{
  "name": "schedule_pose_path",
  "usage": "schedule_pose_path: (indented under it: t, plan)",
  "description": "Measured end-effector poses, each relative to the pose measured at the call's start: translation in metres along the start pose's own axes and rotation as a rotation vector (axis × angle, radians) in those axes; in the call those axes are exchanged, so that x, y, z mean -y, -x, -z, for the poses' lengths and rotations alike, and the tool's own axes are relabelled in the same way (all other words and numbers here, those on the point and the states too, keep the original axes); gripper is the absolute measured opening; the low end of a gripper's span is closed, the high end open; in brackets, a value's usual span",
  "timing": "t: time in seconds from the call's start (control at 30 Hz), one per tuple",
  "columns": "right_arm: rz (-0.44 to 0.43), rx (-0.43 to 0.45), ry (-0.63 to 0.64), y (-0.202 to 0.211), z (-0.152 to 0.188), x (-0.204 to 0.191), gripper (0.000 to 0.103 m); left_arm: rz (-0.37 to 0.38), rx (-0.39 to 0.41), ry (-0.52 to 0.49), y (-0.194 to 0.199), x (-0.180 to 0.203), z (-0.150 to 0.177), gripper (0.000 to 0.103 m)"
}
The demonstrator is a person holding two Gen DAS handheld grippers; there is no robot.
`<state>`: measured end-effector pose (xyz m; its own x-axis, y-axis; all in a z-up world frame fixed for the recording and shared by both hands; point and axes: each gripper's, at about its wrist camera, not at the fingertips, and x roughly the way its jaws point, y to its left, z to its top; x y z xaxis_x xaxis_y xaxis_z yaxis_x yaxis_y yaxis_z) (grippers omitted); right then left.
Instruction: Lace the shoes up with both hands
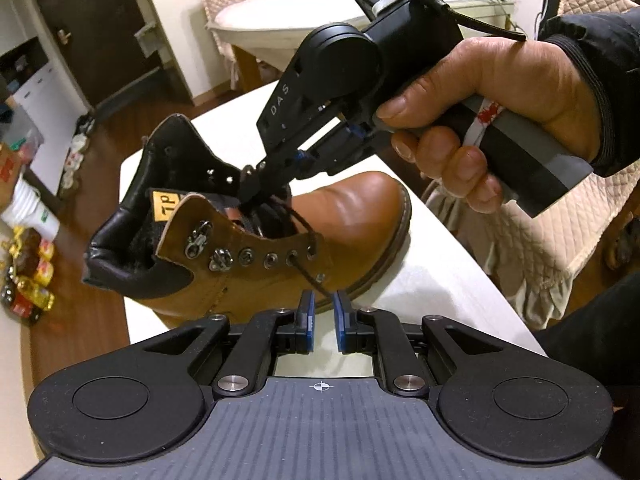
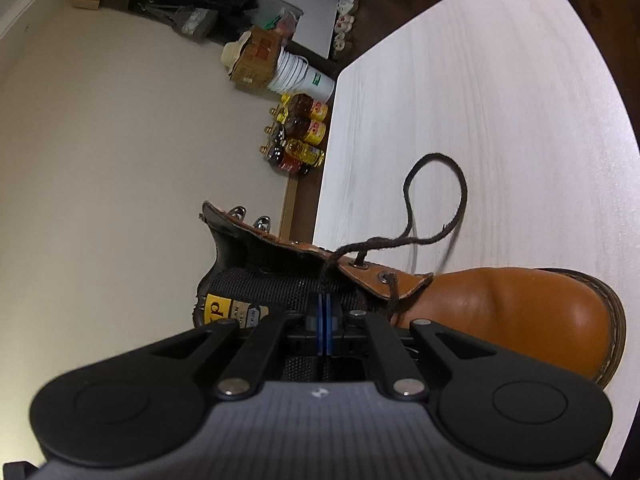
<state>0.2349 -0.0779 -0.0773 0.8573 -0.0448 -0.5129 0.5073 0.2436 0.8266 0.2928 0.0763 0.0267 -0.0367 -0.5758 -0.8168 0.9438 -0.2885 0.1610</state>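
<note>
Brown leather boot (image 1: 248, 240) lies near the table's (image 2: 480, 80) corner, its dark lace (image 2: 436, 208) pinched in the clenched right gripper (image 2: 325, 312) over the tongue, while the left gripper (image 1: 324, 312) hangs released, fingers apart around the lace at the lower eyelets.

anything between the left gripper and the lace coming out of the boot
Nothing visible does. The left gripper is open, and the lace runs from the boot straight down between its fingers. The right gripper is shut on the lace further up.
</note>
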Motion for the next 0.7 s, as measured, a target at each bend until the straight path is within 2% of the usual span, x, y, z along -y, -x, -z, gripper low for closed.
schedule_pose_path:
  t: [0.2,0.37,0.5,0.7]
  plan:
    - [-0.012,-0.059,0.023,-0.009,0.0,-0.002,0.002,0.001,-0.006,0.008,-0.002,0.0,-0.001,0.013]
    - [0.013,-0.115,0.066,-0.01,0.001,-0.008,0.002,-0.024,-0.011,0.027,-0.008,-0.004,-0.002,0.013]
    - [0.022,-0.175,0.106,-0.012,0.005,-0.011,0.002,-0.059,-0.023,0.071,-0.012,-0.009,-0.005,0.014]
    - [0.016,-0.181,0.107,-0.007,0.01,-0.009,0.003,-0.117,-0.038,0.163,-0.018,-0.017,-0.013,0.018]
